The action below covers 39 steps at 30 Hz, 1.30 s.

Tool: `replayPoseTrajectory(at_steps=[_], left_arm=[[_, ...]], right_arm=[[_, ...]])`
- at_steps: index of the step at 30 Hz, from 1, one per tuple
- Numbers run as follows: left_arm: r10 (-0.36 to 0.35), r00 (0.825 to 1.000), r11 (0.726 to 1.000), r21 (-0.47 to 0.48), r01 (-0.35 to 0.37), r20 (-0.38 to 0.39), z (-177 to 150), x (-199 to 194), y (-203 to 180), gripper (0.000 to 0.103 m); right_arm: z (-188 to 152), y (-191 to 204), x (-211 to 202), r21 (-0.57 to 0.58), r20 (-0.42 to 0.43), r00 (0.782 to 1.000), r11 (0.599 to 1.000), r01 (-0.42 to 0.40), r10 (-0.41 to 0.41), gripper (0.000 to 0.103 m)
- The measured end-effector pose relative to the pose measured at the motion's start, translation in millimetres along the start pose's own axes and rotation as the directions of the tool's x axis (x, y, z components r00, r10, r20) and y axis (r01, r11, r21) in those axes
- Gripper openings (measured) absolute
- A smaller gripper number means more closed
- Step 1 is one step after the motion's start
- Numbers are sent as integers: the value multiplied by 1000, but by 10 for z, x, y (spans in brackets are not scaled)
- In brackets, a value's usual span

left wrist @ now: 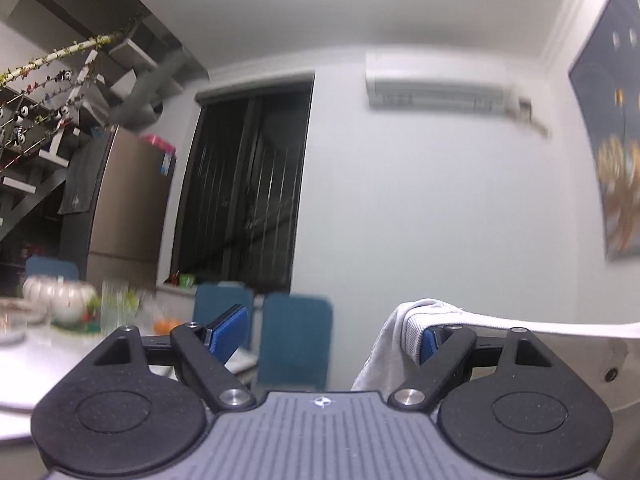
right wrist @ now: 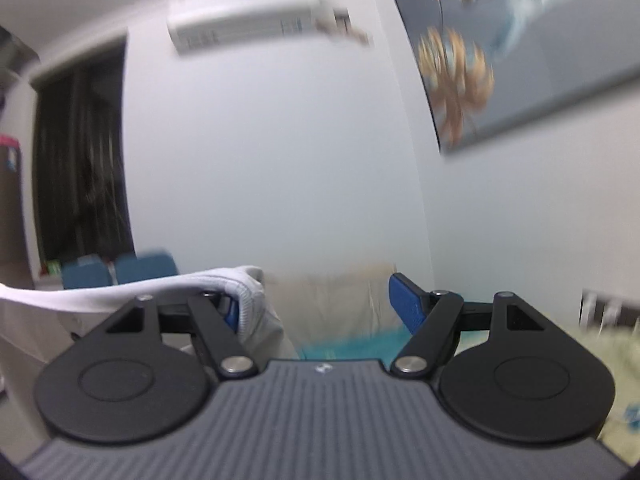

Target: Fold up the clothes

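A white garment (left wrist: 404, 344) hung in the air between the two grippers, stretched taut from one to the other. In the left wrist view its ribbed edge was draped over the right-hand finger of the left gripper (left wrist: 326, 336), a fold drooping down beside that finger while the rest ran off to the right edge of the view as a flat white band. In the right wrist view the same garment (right wrist: 244, 292) lay over the left-hand finger of the right gripper (right wrist: 320, 308) and ran off to the left.

Both grippers had their blue-padded fingers spread wide apart, with nothing pinched between them; the cloth was hooked over one finger of each rather than clamped.

Both cameras pointed up and out into a room. Behind the left gripper stood two blue chairs (left wrist: 294, 344), a white table (left wrist: 44, 364) with a pale pumpkin-shaped pot (left wrist: 60, 294) and a glass, a dark window (left wrist: 248, 184), an air conditioner (left wrist: 436, 92) high on the wall and a staircase at the left. Behind the right gripper were a beige sofa (right wrist: 332, 300), a large painting (right wrist: 500, 52) and the same air conditioner, all blurred.
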<state>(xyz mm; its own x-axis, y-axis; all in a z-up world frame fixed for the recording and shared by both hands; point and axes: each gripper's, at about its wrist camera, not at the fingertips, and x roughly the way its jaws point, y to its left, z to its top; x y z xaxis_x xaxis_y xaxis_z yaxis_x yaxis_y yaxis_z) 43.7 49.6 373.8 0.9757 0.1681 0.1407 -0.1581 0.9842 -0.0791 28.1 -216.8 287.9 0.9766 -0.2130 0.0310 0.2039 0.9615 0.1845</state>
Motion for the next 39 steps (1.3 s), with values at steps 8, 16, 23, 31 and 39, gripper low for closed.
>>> replayPoseTrajectory(at_steps=[8,16,23,31,39], left_arm=[[-37,994,999,38,33,107,1239,-679,-171,85],[-55,998,996,68,56,-14,1063,-244,-449,85],[-57,979,994,76,73,-195,-288,1087,-747,85],[-96,933,981,128,149,-348,-2722,2657,-1191,87],[-95,821,968,141,208,-562,-4971,3780,-1484,88]], right_arm=[[1082,82,-652,-33,98,994,999,-40,44,73],[1031,6,-144,-71,5,1000,997,-29,29,73],[-76,-154,1219,-67,-202,979,998,7,-20,73],[-1809,-465,3100,-64,-360,926,993,98,-115,73],[-3739,-798,4453,-122,-506,842,982,143,-186,73]])
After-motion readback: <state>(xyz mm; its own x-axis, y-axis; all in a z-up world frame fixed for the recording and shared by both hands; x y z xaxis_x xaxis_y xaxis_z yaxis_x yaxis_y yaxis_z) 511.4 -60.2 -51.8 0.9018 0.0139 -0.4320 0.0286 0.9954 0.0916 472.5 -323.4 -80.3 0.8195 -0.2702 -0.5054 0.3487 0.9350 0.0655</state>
